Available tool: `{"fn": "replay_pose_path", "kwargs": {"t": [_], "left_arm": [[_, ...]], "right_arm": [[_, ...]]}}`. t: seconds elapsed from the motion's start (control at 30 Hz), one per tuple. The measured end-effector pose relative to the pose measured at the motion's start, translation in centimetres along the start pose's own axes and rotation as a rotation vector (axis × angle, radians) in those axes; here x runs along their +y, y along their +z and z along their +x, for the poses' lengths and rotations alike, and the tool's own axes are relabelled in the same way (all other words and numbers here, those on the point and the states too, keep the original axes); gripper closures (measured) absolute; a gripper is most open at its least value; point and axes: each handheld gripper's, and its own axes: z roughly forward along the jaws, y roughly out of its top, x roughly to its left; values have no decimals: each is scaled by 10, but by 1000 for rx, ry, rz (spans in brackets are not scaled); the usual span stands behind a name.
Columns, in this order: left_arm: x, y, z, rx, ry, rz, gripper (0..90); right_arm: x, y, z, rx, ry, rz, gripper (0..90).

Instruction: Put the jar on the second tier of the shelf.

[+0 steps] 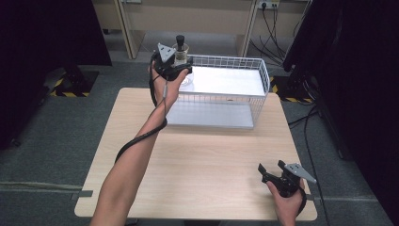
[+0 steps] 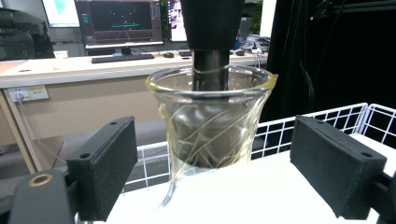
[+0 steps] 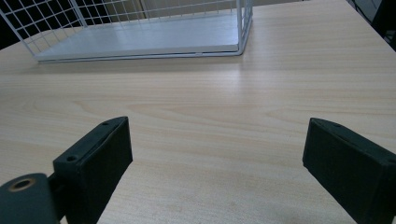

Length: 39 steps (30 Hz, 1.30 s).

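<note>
Both pairs of jaws are spread and empty: our left gripper (image 2: 210,163) faces the clear swirled glass cup (image 2: 211,120) holding a black-handled metal tool (image 2: 211,42) on the white wire shelf (image 1: 221,80); right gripper (image 1: 273,174) rests low. Glass looks rigid, slick, breakable; we'd clasp its sides gently.

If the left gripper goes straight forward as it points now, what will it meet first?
Most likely the glass cup with the dark-handled tool inside it. It stands directly ahead, centred between the open jaws of the left gripper on the white shelf; the exact depth is unclear.

left gripper (image 1: 181,69) at glass (image 1: 180,52), wire basket (image 1: 263,77)
</note>
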Motion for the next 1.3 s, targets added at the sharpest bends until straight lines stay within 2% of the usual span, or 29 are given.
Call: {"fn": "replay_pose_path", "kwargs": {"t": [0.33, 1.1, 1.3], "left_arm": [[1, -13, 2, -15, 12, 0, 119], [-5, -41, 7, -42, 24, -9, 106], [-11, -48, 8, -50, 20, -11, 105]], "right_arm": [[0, 0, 0, -2, 1, 0, 84], [0, 0, 1, -6, -5, 1, 85], [0, 0, 1, -7, -4, 1, 85]]}}
